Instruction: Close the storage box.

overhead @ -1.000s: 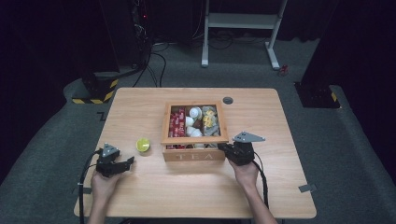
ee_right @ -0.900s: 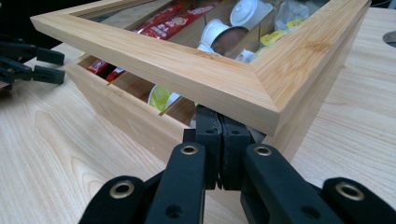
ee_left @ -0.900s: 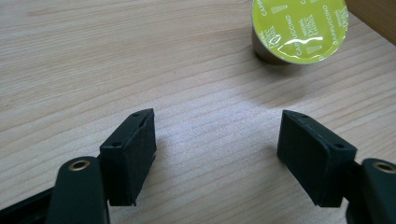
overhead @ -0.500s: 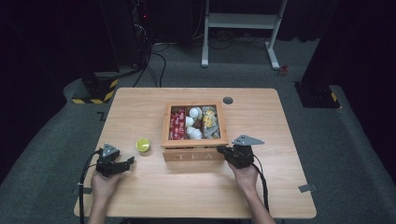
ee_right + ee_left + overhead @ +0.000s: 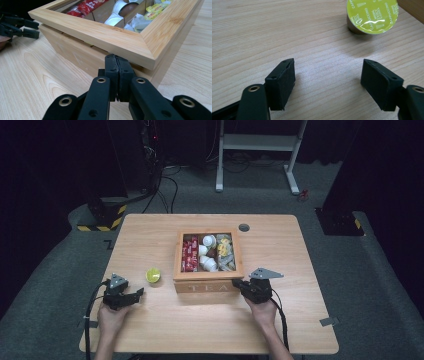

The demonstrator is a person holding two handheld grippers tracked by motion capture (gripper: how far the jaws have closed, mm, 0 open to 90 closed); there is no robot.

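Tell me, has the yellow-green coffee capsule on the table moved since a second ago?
No. In the high view the coffee capsule sits where it did, just left of the wooden tea box, ahead of the left gripper.

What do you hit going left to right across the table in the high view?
left gripper → capsule with the yellow-green lid → wooden tea box → right gripper, its closed tips at the box's front right corner.

Pale wooden counter (image 5: 300, 320) underfoot, small round grey grommet (image 5: 244, 227) near the far edge. Beyond, on grey carpet: white metal frame (image 5: 260, 150), yellow-and-black striped base (image 5: 102, 217), tangled black cables (image 5: 167, 185).
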